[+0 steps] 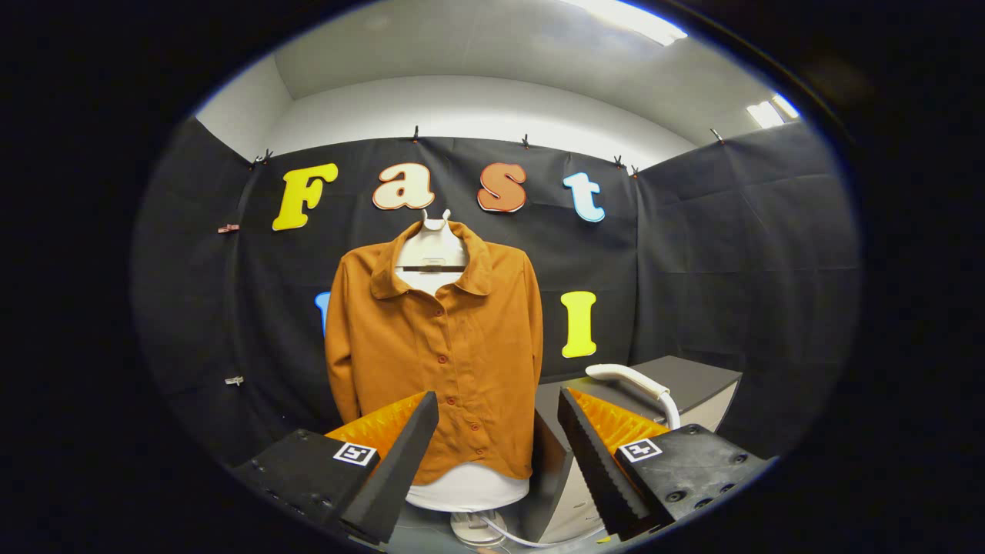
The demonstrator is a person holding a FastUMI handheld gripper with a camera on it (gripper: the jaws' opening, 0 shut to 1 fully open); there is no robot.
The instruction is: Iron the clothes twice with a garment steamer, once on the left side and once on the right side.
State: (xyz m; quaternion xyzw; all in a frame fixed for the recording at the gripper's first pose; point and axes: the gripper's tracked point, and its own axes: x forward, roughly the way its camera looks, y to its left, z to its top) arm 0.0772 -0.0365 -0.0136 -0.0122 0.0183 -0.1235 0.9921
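My tongs (499, 431) stand wide apart at the bottom of the frame, with nothing between the fingers. Through the gap, in the centre of the frame, I look at the orange shirt (439, 346), buttoned and hanging on a white mannequin torso (431, 250) well beyond my fingertips. The steamer (635, 382) is what I need first: its white curved handle lies at centre right, on the grey cabinet (692, 385) beside the shirt, just beyond my right finger. A white hose or cord (500, 531) trails at the bottom centre, near the mannequin's base.

I judge that the task has not yet begun, since the steamer sits untouched.

Several things could go wrong from here. The handle is rounded and smooth-looking, so if I close on it off-centre it may twist or slide out of my fingers. Only part of it shows behind my right finger, so I could misjudge its depth and knock it along the cabinet top. The trailing hose might snag on the cabinet or the stand and tug the steamer as I lift it. Pushing too hard on the shirt could rock the mannequin.
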